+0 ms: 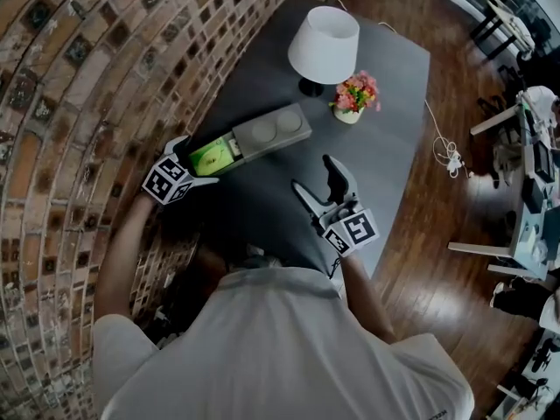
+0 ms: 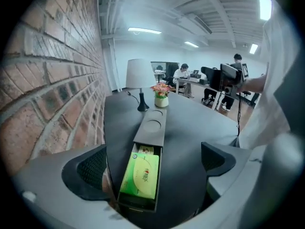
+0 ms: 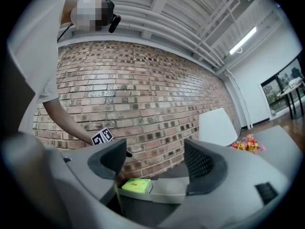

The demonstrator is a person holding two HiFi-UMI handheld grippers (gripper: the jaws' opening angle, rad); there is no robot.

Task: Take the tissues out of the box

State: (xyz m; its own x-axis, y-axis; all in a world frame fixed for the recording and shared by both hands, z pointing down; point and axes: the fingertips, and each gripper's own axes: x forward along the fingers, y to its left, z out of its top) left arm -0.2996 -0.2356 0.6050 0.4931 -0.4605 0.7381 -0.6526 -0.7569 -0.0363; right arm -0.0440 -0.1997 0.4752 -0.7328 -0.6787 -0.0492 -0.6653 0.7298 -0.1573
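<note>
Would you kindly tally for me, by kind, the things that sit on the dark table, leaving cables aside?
Lamp: 1
Pot of flowers: 1
Grey box, open at one end: 1
Tissue packs in the box: 2, the green one in front and a paler one half hidden behind it
Total: 5

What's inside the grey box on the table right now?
A green tissue pack lies in the slid-open end of the grey box. Behind it the edge of a paler pack shows. Anything further in is covered by the lid.
</note>
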